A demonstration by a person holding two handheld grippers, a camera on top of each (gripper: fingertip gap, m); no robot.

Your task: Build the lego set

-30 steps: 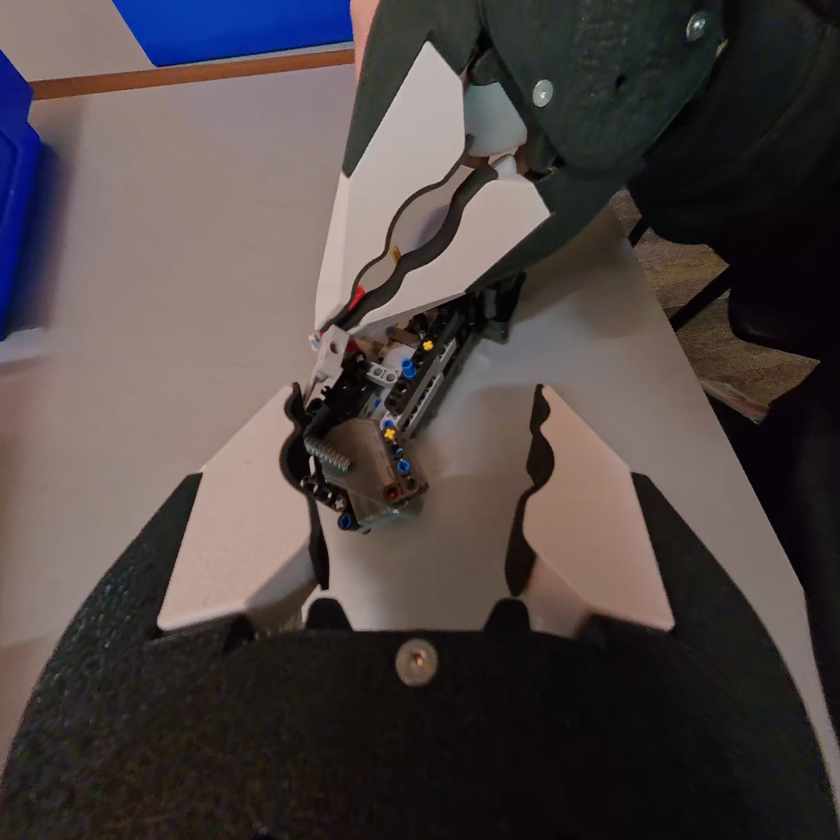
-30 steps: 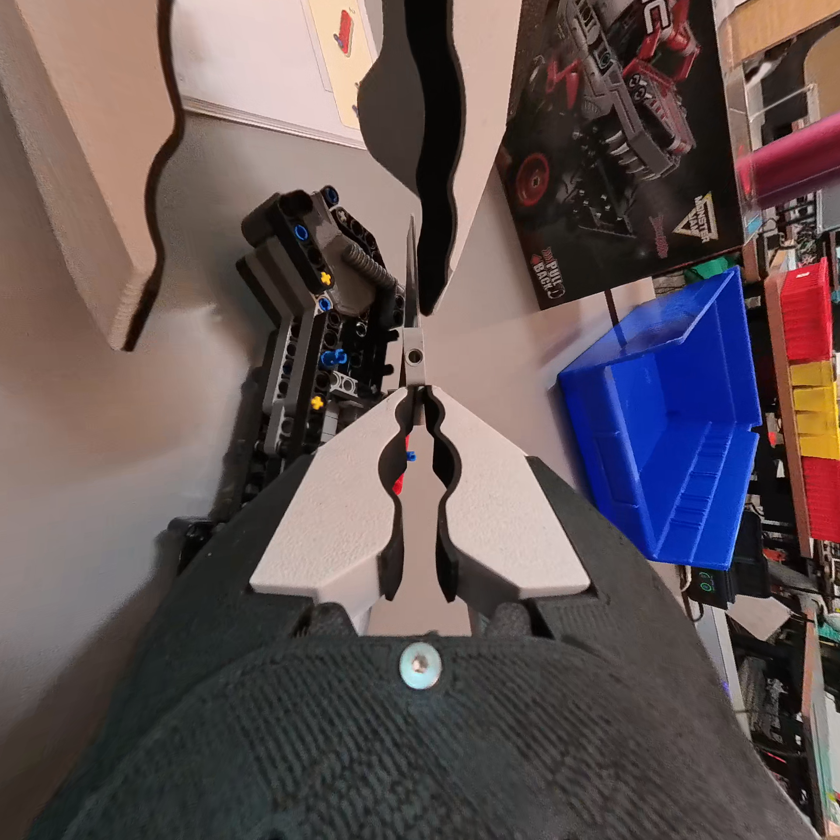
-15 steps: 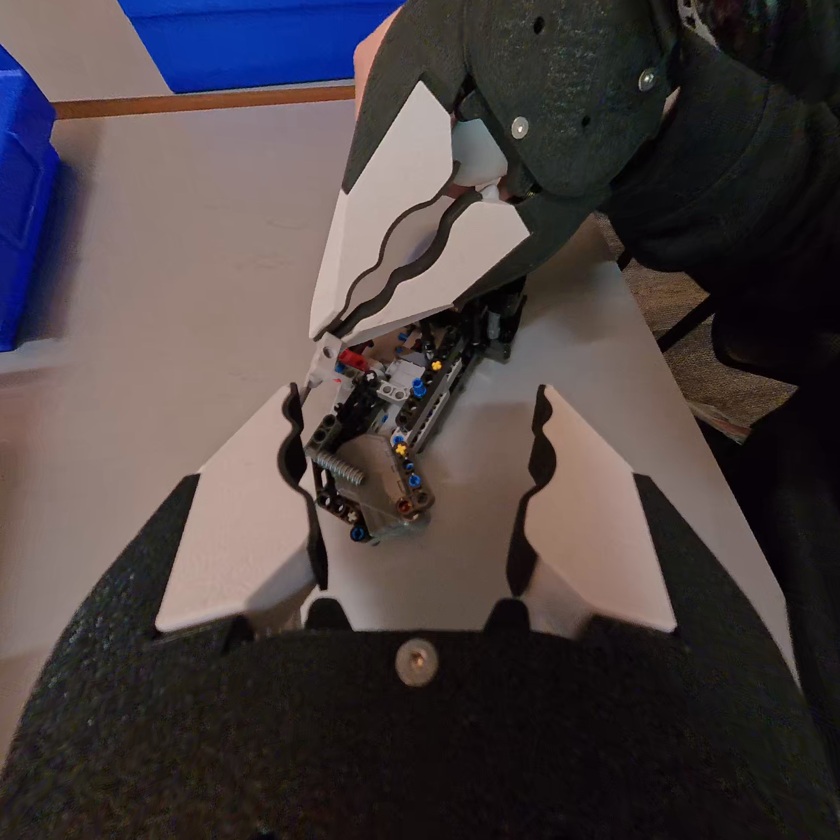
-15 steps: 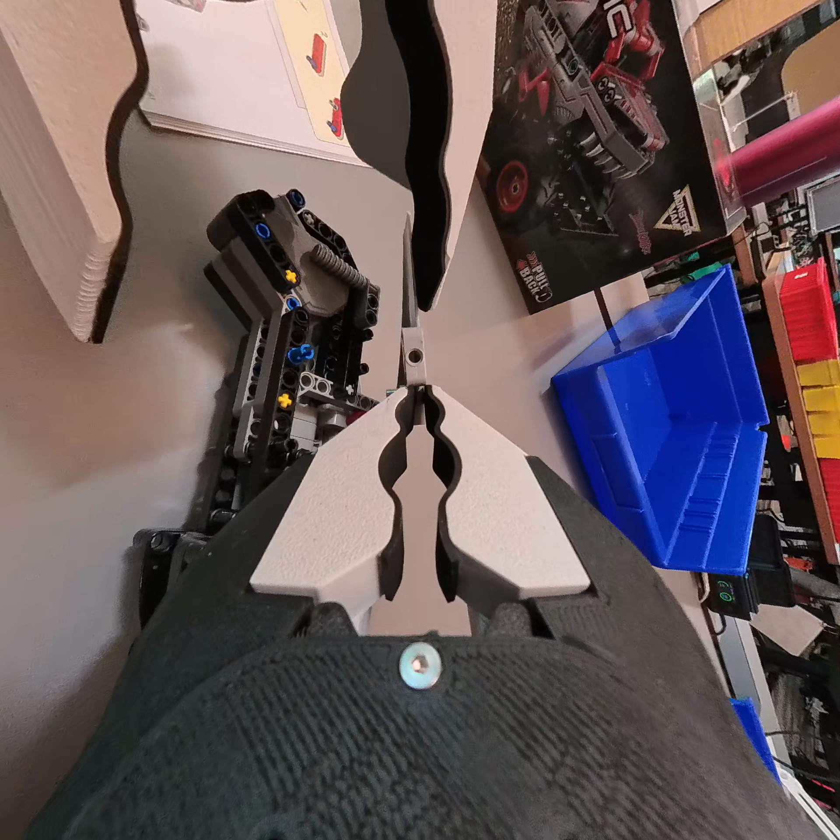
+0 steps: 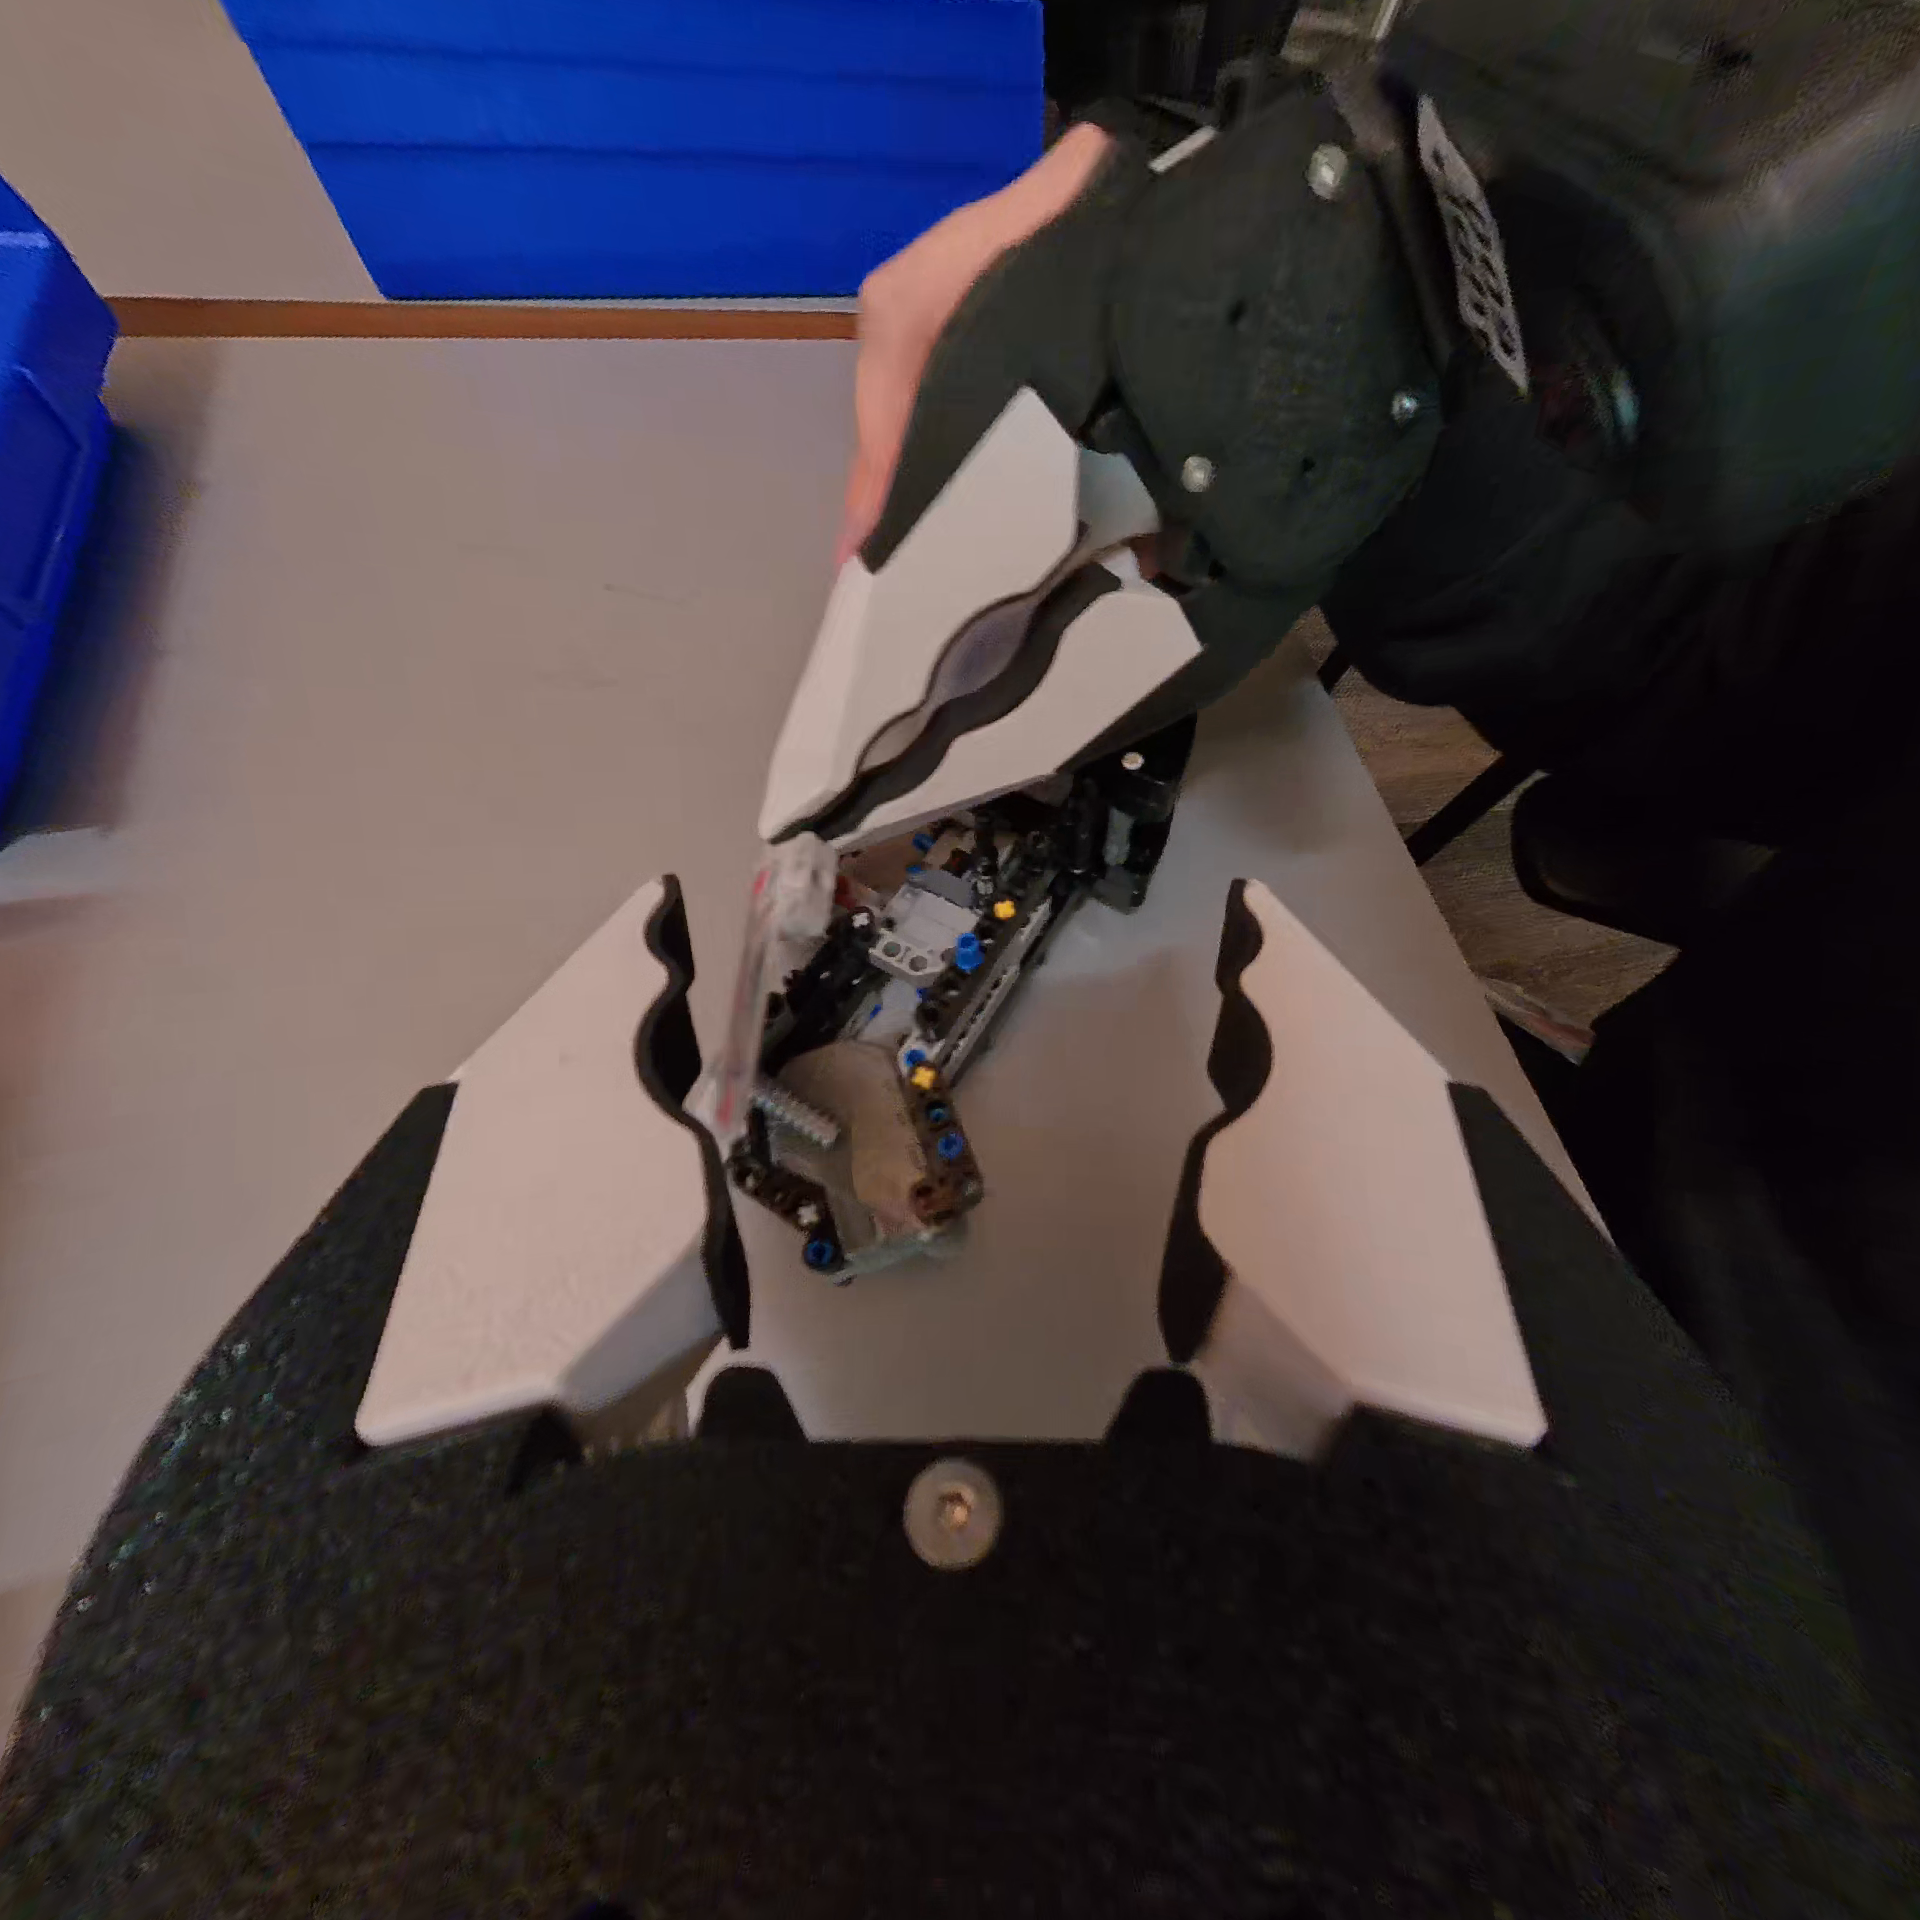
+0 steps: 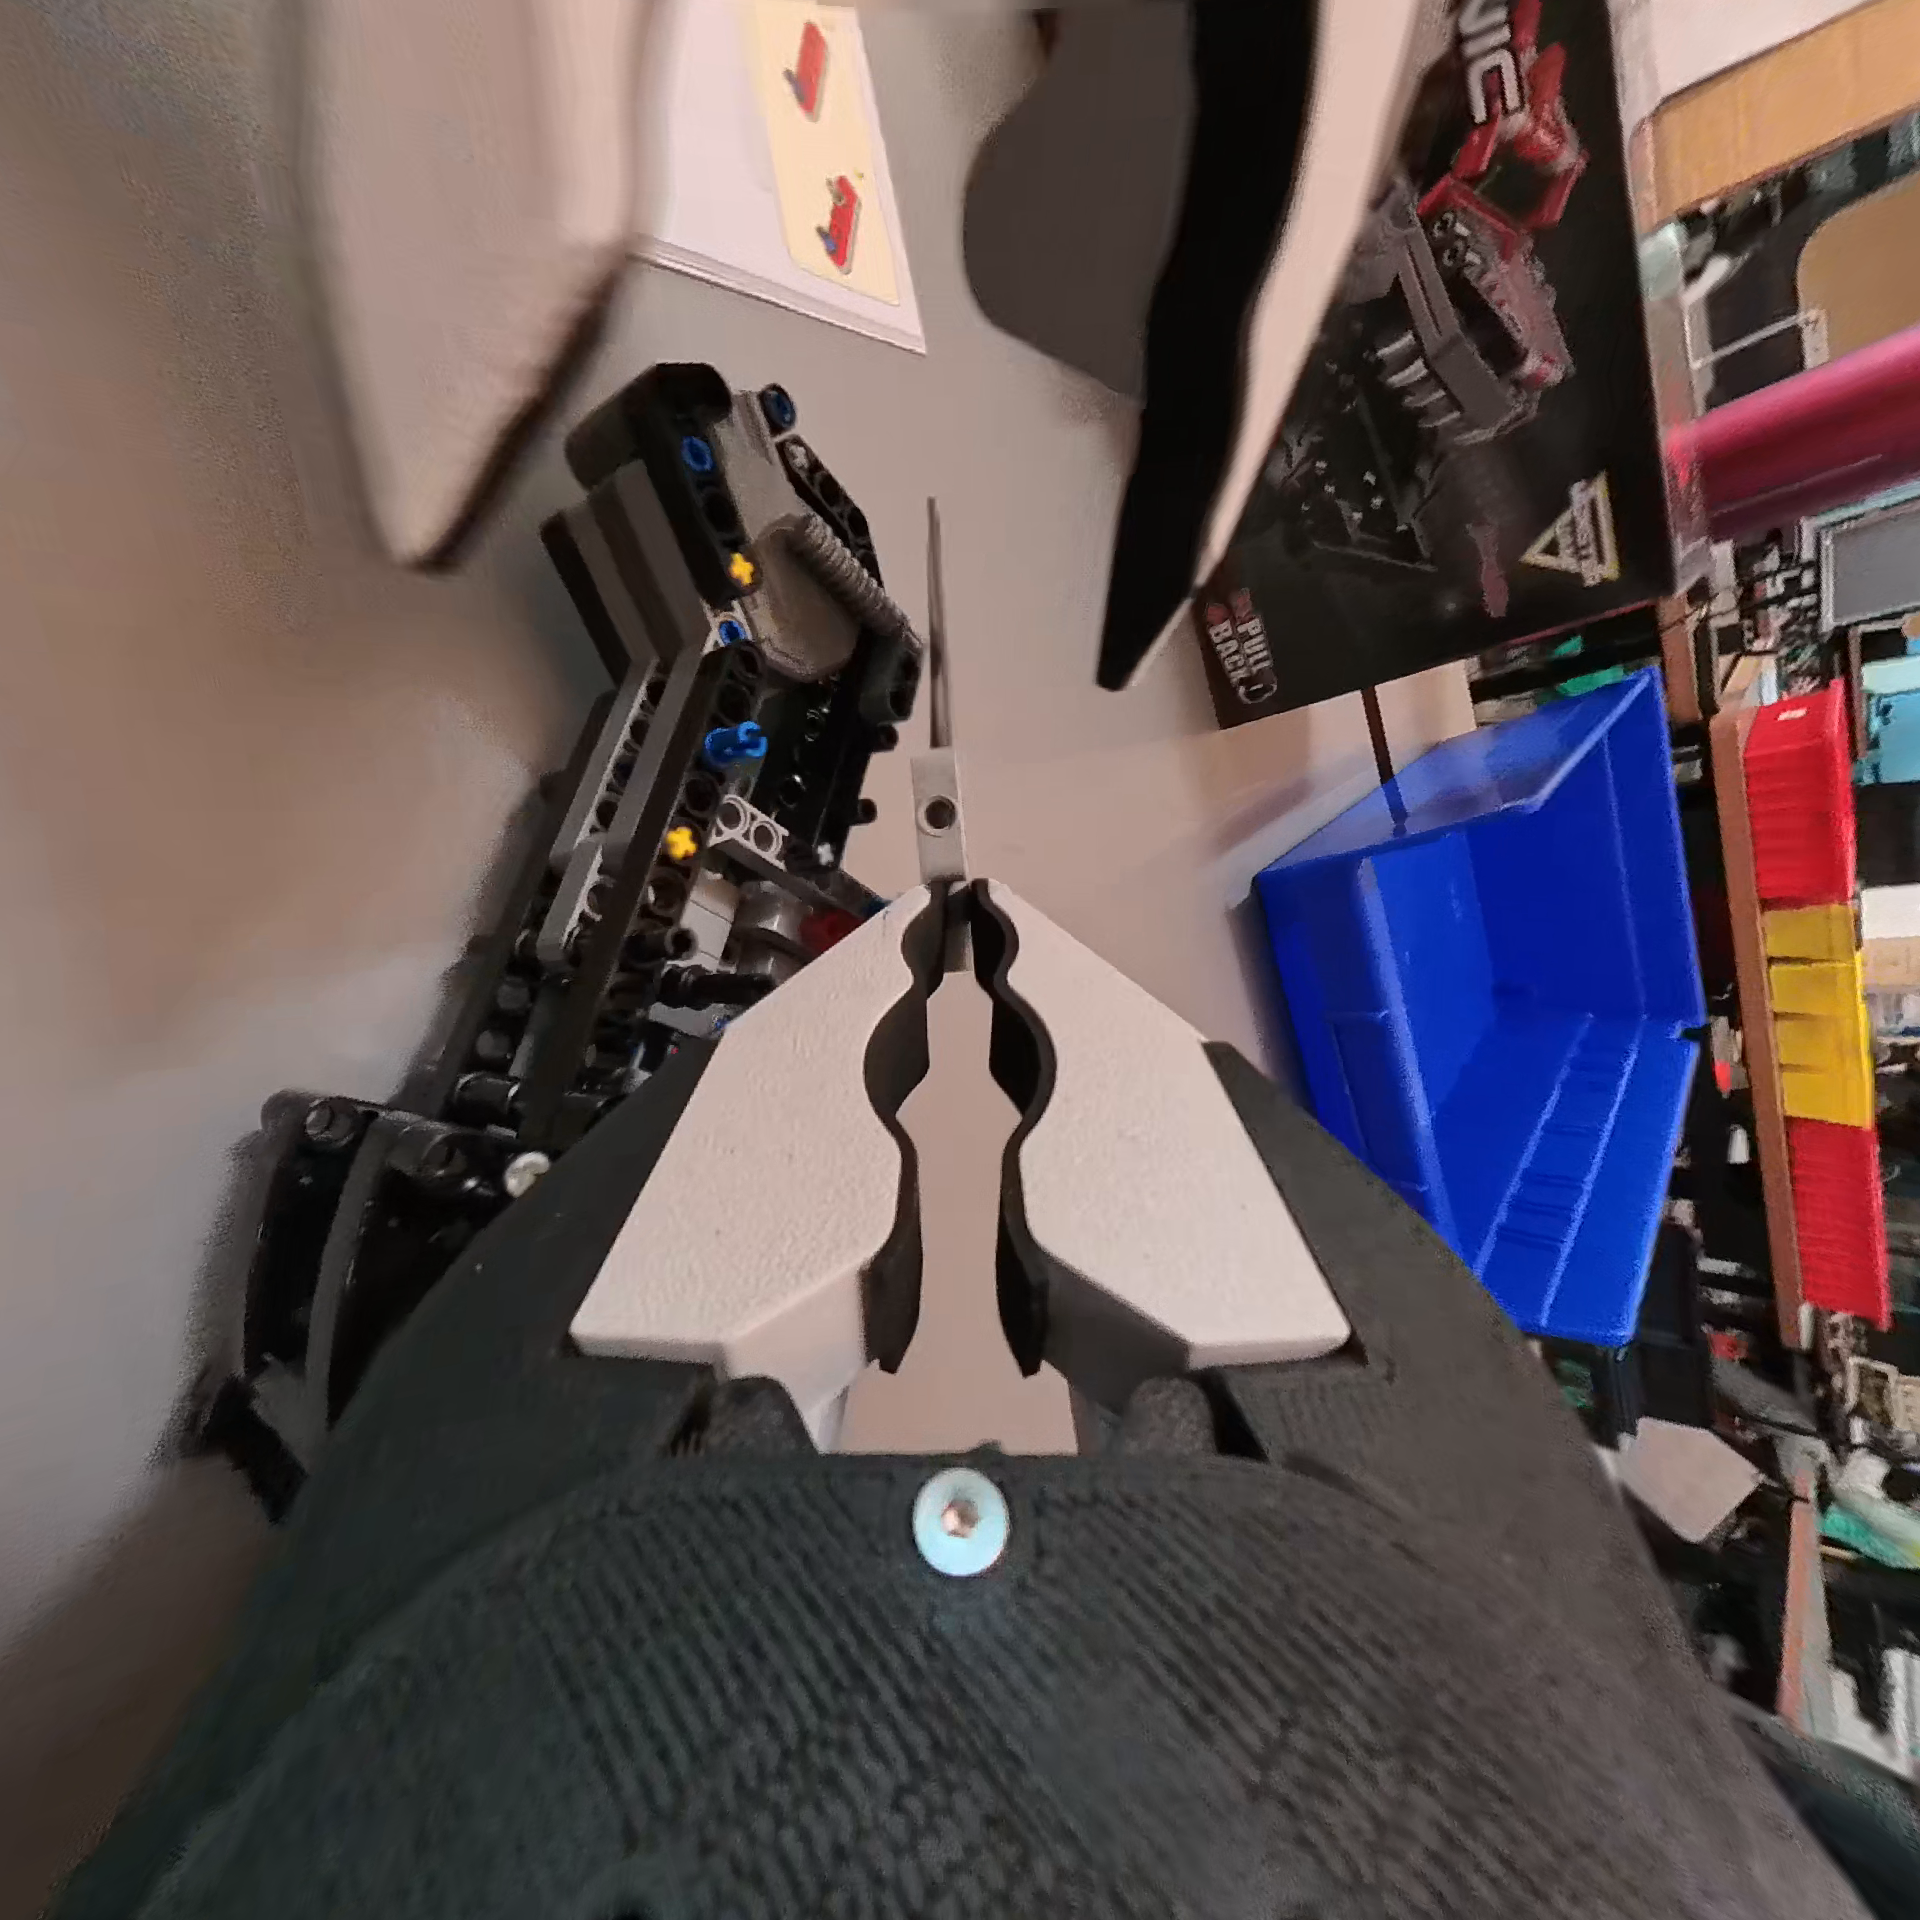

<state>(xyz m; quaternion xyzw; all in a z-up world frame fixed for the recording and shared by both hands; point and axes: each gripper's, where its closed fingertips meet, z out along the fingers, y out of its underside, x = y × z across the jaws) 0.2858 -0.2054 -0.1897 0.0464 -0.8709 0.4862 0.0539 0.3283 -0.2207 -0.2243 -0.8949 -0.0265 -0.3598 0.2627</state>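
Fingers (image 6: 940, 914) on grey piece (image 6: 938, 821) (blue bin (image 6: 1496, 997) empty-looking)

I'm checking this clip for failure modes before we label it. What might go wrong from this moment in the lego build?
1. The right gripper pinches the thin grey panel piece only at its end; it might twist or slip out.
2. The left gripper is open around the lego chassis without clamping it, so pressing the panel on could slide the chassis across the table.

Black textured gripper bodies (image 5: 935, 1662), pale wavy-edged jaws (one silver screw each).
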